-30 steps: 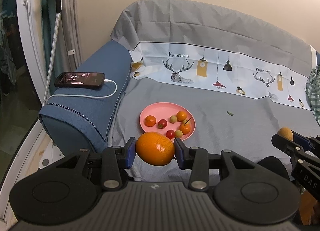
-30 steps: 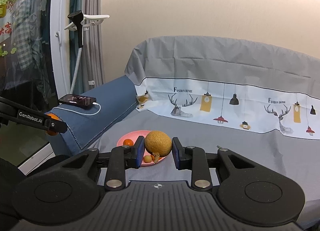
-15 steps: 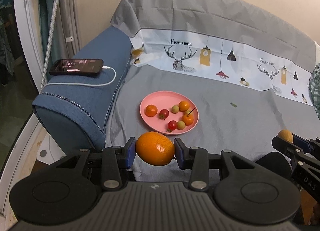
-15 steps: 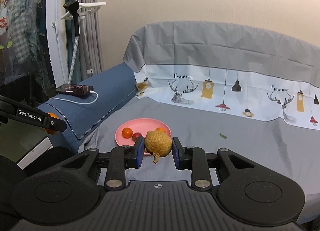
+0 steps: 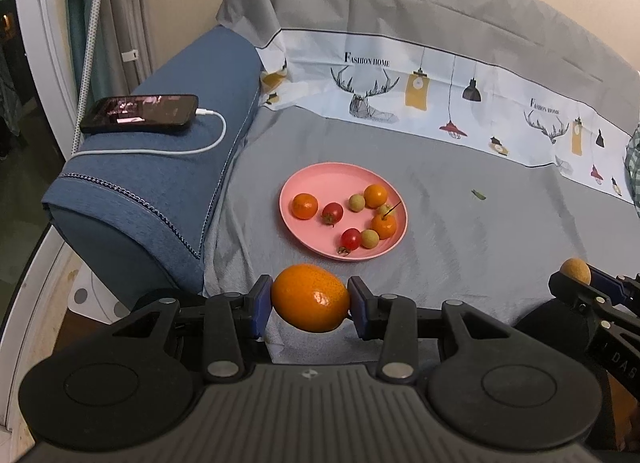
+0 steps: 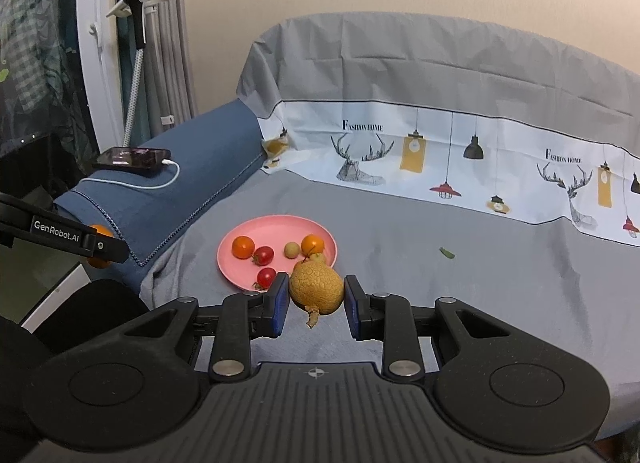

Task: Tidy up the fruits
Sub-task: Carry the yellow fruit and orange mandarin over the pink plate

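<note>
My left gripper [image 5: 310, 299] is shut on an orange [image 5: 311, 298], held just in front of the sofa seat's edge. A pink plate [image 5: 320, 179] lies on the grey seat cover ahead, holding several small oranges, red tomatoes and greenish round fruits. My right gripper [image 6: 316, 297] is shut on a rough yellow-brown fruit [image 6: 317, 290] with a short stem hanging below it, close above the plate's [image 6: 276, 227] near right rim. In the left wrist view the right gripper [image 5: 580, 283] shows at the right edge with that fruit [image 5: 575, 271].
A phone [image 5: 140, 113] on a white charging cable lies on the blue armrest [image 5: 160, 183] left of the plate. A small green scrap [image 5: 478, 195] lies on the seat to the right. The printed backrest cover rises behind. A white door frame and floor are at left.
Both grippers have moved forward and down toward the plate, which now looks larger and nearer. The fruits stay gripped as before.
</note>
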